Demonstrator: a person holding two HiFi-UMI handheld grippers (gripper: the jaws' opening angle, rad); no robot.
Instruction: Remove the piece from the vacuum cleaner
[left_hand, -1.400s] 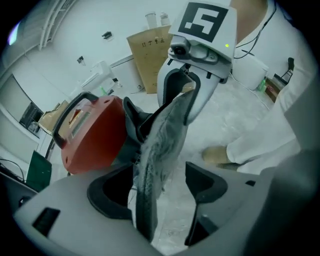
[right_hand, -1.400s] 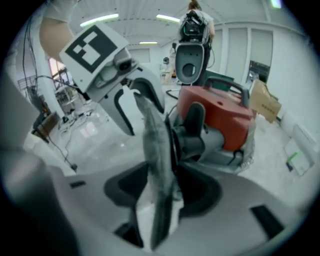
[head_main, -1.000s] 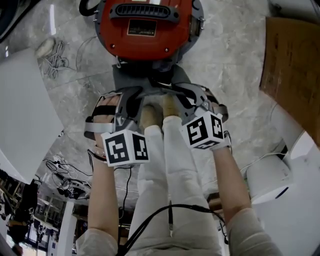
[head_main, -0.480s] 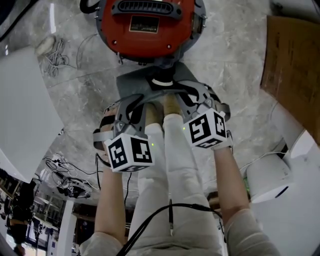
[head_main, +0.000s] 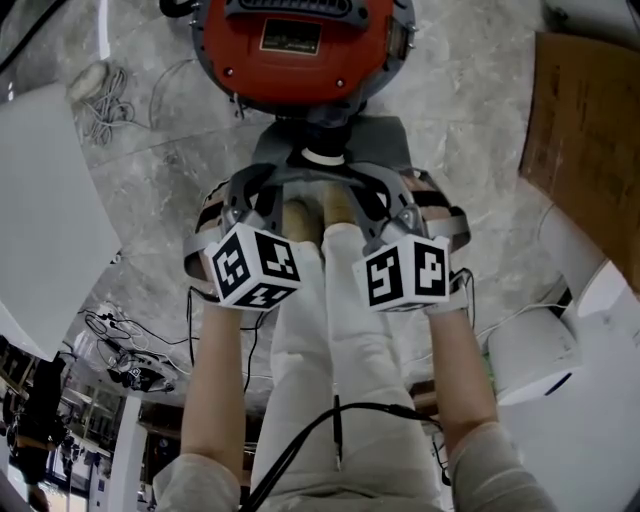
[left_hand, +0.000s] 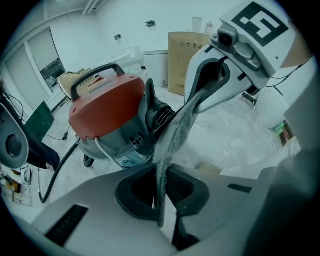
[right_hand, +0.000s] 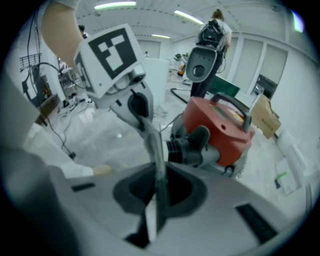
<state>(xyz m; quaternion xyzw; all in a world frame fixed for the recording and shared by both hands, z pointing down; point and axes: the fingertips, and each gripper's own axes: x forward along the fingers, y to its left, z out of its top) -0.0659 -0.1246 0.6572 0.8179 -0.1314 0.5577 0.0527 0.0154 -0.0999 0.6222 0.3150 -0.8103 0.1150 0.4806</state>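
Observation:
A red vacuum cleaner (head_main: 295, 50) stands on the marble floor, its black ribbed port (left_hand: 162, 116) facing me. A flat grey fabric piece (head_main: 385, 140) hangs at that port, stretched between both grippers. My left gripper (head_main: 262, 188) is shut on its left edge, and the thin grey piece (left_hand: 177, 130) runs out of the jaws (left_hand: 159, 200) to the right gripper (left_hand: 215, 85). My right gripper (head_main: 388, 188) is shut on the other edge, and in its own view the piece (right_hand: 155, 150) leaves the jaws (right_hand: 157, 200) toward the left gripper (right_hand: 132, 100) and the vacuum (right_hand: 220, 125).
My legs and shoes (head_main: 320, 215) stand just under the grippers. A cardboard box (head_main: 585, 150) and a white bin (head_main: 540, 355) are to the right. A white panel (head_main: 40, 200) and a coiled cord (head_main: 100, 105) are on the left. A person (right_hand: 215, 30) stands far behind the vacuum.
Both grippers have drawn closer together and their marker cubes have turned, still holding the grey piece. The piece and the vacuum sit a little higher and further right in the head view.

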